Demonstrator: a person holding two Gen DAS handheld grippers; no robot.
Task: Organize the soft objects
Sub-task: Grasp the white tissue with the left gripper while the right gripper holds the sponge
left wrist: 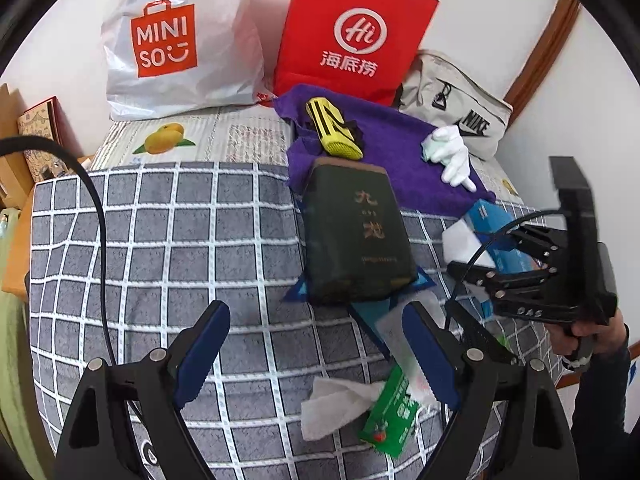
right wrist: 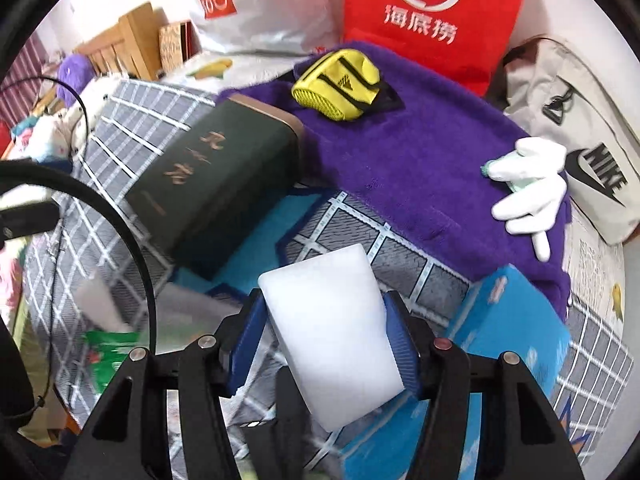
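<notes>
Right hand-held gripper [right wrist: 326, 344] is clamping a white sponge block [right wrist: 332, 340].
Left hand-held gripper [left wrist: 316, 356] is hanging wide open over the checked blanket [left wrist: 160, 240].

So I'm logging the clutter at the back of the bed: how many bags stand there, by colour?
White: 1, the MINISO bag
Red: 1, the Haidilao bag
Beige: 1, the Nike bag
Total: 3

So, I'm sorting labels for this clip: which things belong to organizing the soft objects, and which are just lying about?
Job:
white sponge block, in the right tongs
purple towel
white glove
yellow pouch
crumpled tissue

Lying about:
dark green box
red bag
Miniso bag
Nike bag
</notes>
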